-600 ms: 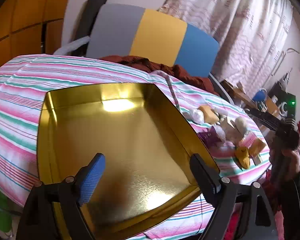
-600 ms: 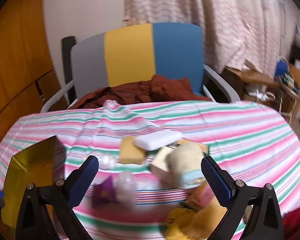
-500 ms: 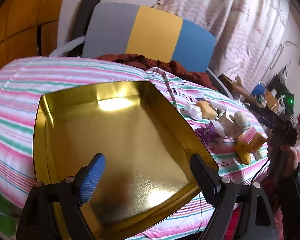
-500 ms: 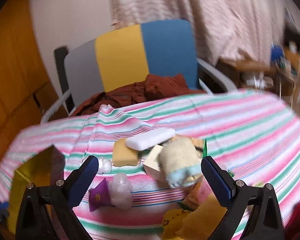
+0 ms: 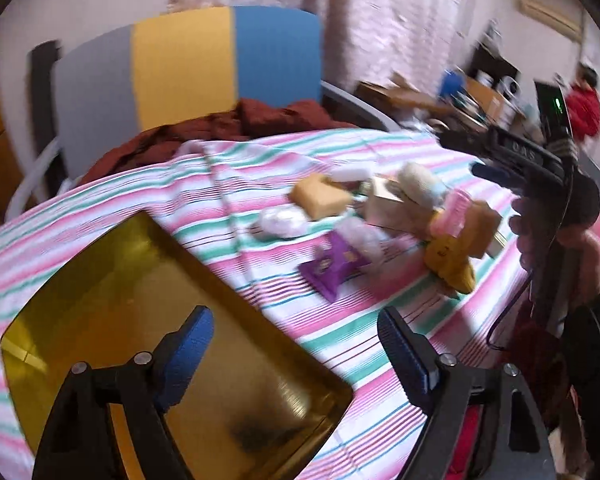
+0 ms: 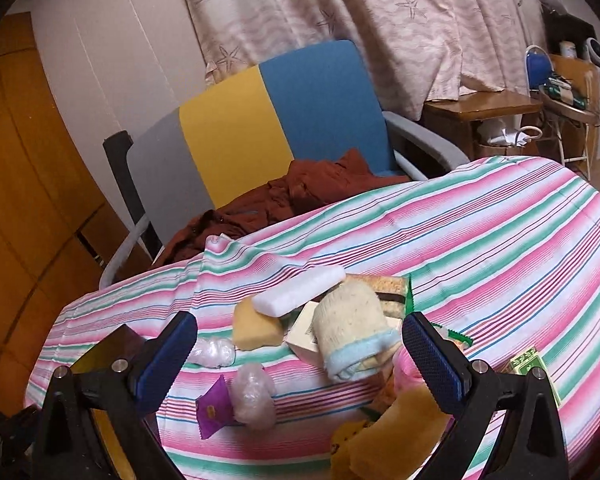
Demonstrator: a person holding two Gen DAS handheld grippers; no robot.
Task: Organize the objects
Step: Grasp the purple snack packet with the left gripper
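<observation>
A shallow gold tin tray point(image 5: 112, 304) lies on the striped tablecloth point(image 5: 340, 332), and my open left gripper point(image 5: 292, 328) hovers over its right corner. To the right is a pile: a purple packet point(image 5: 334, 266), yellow sponge point(image 5: 320, 196), clear plastic wad point(image 5: 282, 220), beige box point(image 5: 392, 208), rolled towel point(image 5: 420, 180) and yellow pouch point(image 5: 448, 260). My right gripper point(image 6: 300, 332) is open just before the pile, framing the rolled towel point(image 6: 352, 320), a white bar point(image 6: 300, 292) and the sponge point(image 6: 256, 328). The tray point(image 6: 96, 360) is mostly hidden behind its left finger.
A grey, yellow and blue chair point(image 6: 260, 120) with a brown cloth point(image 6: 300, 192) on its seat stands behind the table. A hand point(image 5: 532, 236) holds the right gripper point(image 5: 464, 156) at the table's right edge. A wooden side table point(image 6: 484, 108) and clutter stand at the far right.
The left gripper has swung right, from over the tray's middle to its right corner, facing the pile. The right gripper has moved closer to the pile. Both stay open.
</observation>
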